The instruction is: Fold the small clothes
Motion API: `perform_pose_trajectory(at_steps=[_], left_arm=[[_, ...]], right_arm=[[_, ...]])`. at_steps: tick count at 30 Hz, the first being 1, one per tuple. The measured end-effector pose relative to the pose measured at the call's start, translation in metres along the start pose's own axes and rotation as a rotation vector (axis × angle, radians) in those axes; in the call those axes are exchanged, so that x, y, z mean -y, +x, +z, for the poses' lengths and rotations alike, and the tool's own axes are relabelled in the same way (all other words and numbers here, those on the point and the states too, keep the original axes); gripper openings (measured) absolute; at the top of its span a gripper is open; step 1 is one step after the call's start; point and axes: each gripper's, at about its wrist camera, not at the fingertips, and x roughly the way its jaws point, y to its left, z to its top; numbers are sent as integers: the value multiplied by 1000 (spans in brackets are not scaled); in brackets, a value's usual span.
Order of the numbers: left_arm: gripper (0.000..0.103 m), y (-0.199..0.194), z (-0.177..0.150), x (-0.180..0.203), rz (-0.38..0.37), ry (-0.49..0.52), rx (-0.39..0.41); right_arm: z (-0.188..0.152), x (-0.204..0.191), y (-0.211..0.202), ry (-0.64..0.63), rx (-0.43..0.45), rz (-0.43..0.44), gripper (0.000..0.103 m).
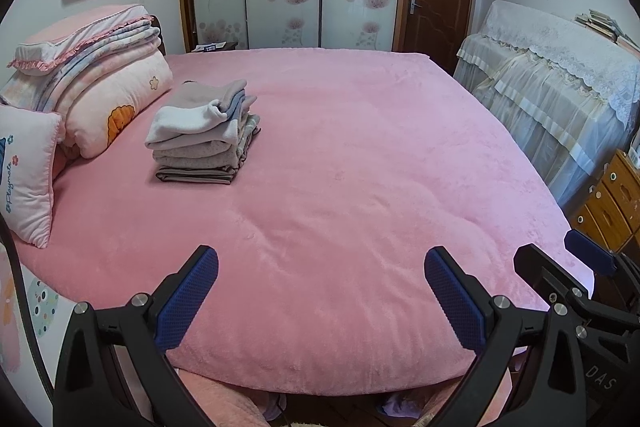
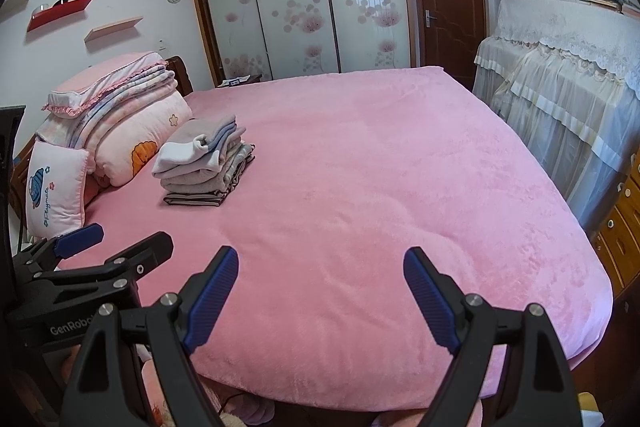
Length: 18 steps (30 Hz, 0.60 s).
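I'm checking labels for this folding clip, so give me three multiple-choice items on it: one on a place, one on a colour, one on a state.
1. Where is the stack of folded clothes?
A. on the bed, beside the bedding pile
B. on the dresser
C. on the floor

2. What colour is the bed cover?
A. blue
B. pink
C. green

3. How are the two grippers?
A. both shut on cloth
B. one holds a pillow
C. both open, empty

Key: 1 A, the stack sits next to the bedding pile; 2 B, the cover is plainly pink; 3 C, the left gripper and right gripper show wide jaws with nothing between.
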Motion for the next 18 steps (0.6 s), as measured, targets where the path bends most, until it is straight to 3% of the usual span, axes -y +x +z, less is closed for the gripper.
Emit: perform_pose_trajectory(at_steps=[18], left_arm=[[102, 11, 4, -1, 4, -1, -14]], right_arm=[[0, 2, 7, 7, -8, -1, 85]])
